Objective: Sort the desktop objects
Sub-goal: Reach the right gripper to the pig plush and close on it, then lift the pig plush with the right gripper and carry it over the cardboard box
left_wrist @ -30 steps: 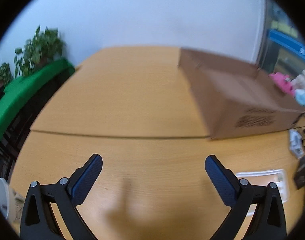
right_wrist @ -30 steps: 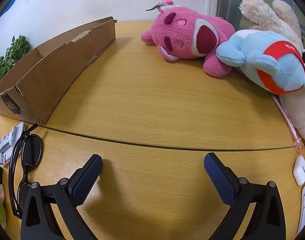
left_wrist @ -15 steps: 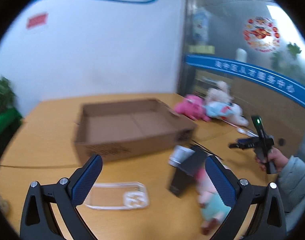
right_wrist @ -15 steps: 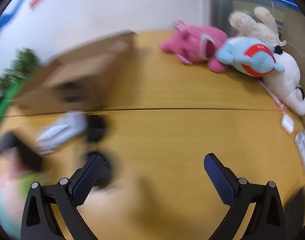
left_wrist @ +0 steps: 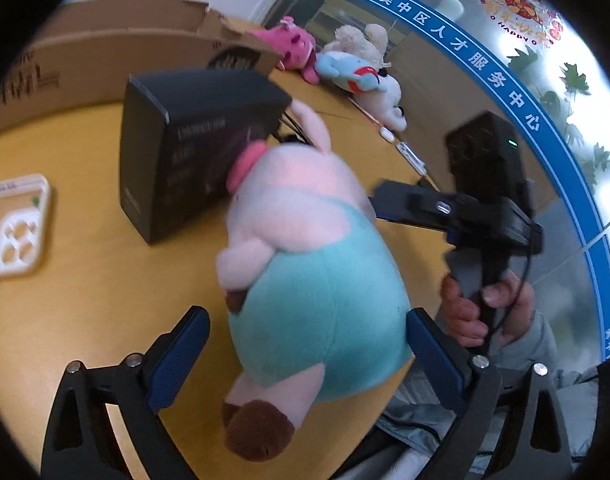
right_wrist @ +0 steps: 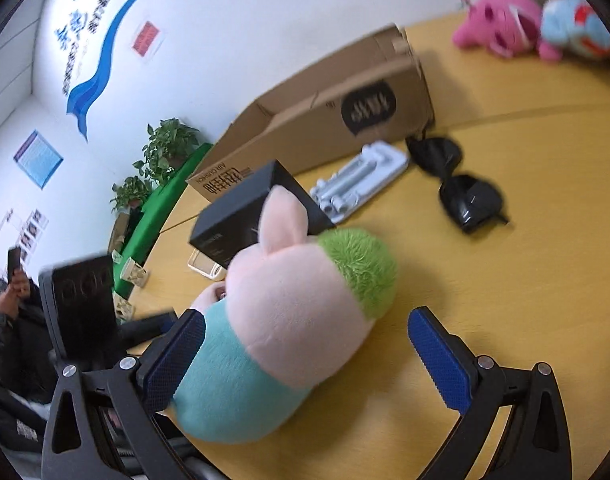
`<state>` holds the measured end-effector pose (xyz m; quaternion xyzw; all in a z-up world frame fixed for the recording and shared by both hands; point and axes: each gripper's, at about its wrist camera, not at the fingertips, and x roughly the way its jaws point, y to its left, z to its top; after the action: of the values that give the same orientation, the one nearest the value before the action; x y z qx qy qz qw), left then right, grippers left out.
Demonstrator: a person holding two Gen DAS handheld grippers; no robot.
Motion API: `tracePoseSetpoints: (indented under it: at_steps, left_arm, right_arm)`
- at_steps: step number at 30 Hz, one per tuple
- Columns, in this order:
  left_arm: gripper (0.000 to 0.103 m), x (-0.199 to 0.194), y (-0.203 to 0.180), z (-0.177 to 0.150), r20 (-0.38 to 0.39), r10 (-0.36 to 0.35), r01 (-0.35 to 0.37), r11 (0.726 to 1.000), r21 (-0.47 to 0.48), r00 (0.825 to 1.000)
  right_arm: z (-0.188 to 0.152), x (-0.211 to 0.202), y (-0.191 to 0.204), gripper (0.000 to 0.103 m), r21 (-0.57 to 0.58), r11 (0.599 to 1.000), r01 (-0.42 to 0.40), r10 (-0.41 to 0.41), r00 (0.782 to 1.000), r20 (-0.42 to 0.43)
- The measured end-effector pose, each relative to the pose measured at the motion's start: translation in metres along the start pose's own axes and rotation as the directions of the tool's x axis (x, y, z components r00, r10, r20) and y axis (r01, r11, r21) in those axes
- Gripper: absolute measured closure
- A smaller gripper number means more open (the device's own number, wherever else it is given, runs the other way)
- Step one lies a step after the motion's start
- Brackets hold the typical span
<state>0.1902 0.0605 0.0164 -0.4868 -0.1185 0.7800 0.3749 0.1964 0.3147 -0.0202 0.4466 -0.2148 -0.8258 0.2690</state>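
Observation:
A pink plush pig in a teal shirt point(left_wrist: 317, 300) lies on the wooden desk near its front edge; it also shows in the right wrist view point(right_wrist: 289, 320), with a green patch at its head. My left gripper point(left_wrist: 305, 356) is open, its blue pads on either side of the pig's body, not pressing it. My right gripper point(right_wrist: 305, 360) is open around the same pig from the other side. A black box point(left_wrist: 193, 144) stands just behind the pig. The open cardboard box point(right_wrist: 325, 120) lies further back.
A clear phone case point(left_wrist: 15, 232) lies at the left. Black sunglasses point(right_wrist: 461, 188) and a white plastic holder point(right_wrist: 361, 180) lie by the cardboard box. Pink, blue and white plush toys point(left_wrist: 337, 64) sit at the far corner. The right gripper's handle and hand point(left_wrist: 485, 240) are close.
Both grippers swung fast from facing the far desk to the plush pig at the front edge. Both now have their open fingers around the pig.

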Motion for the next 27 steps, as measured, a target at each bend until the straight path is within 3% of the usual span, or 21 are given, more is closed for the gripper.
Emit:
tracePoseSetpoints:
  at_steps: [2, 5, 6, 9, 13, 17, 19, 21, 23, 27]
  left_arm:
    - [0.017, 0.002, 0.001, -0.009, -0.017, -0.038, 0.037, 0.999, -0.015, 0.999]
    - [0.017, -0.003, 0.000, -0.018, -0.035, -0.043, 0.042, 0.999, -0.030, 0.998]
    - [0.017, -0.005, -0.002, -0.021, -0.042, -0.039, 0.038, 0.999, -0.024, 0.998]
    - [0.017, -0.013, -0.006, -0.031, -0.054, -0.035, 0.034, 0.999, -0.021, 0.998]
    - [0.017, -0.021, -0.002, -0.032, -0.022, -0.039, 0.038, 0.998, -0.057, 0.999]
    - [0.017, -0.010, 0.012, -0.024, -0.021, -0.073, 0.069, 0.987, -0.147, 0.997]
    - [0.017, 0.000, 0.016, -0.020, -0.021, -0.090, 0.085, 0.983, -0.161, 0.996]
    - [0.022, 0.005, 0.016, -0.019, -0.017, -0.080, 0.076, 0.987, -0.144, 0.997]
    - [0.031, -0.001, 0.024, -0.024, -0.001, -0.096, 0.095, 0.983, -0.155, 0.995]
    - [0.034, -0.005, 0.028, -0.020, 0.029, -0.101, 0.104, 0.984, -0.142, 0.994]
  right_arm:
    - [0.000, 0.025, -0.004, 0.000, 0.031, 0.999, -0.017, 0.018, 0.998, -0.057]
    - [-0.002, 0.046, 0.002, 0.000, 0.052, 0.991, -0.123, 0.128, 0.985, -0.112]
    - [-0.005, 0.052, 0.014, 0.000, 0.017, 0.986, -0.167, 0.168, 0.976, -0.140]
    - [-0.014, 0.061, 0.042, 0.000, -0.066, 0.977, -0.205, 0.188, 0.961, -0.204]
    - [-0.013, 0.065, 0.067, 0.000, -0.166, 0.972, -0.165, 0.129, 0.969, -0.208]
    - [-0.003, 0.076, 0.073, 0.000, -0.165, 0.972, -0.165, 0.131, 0.971, -0.199]
    - [-0.007, 0.089, 0.078, 0.004, -0.188, 0.976, -0.108, 0.064, 0.972, -0.227]
    - [-0.011, 0.094, 0.078, 0.009, -0.167, 0.977, -0.132, 0.093, 0.970, -0.225]
    - [-0.013, 0.090, 0.086, 0.014, -0.215, 0.970, -0.110, 0.066, 0.977, -0.204]
    - [-0.010, 0.083, 0.091, 0.017, -0.208, 0.973, -0.101, 0.065, 0.982, -0.175]
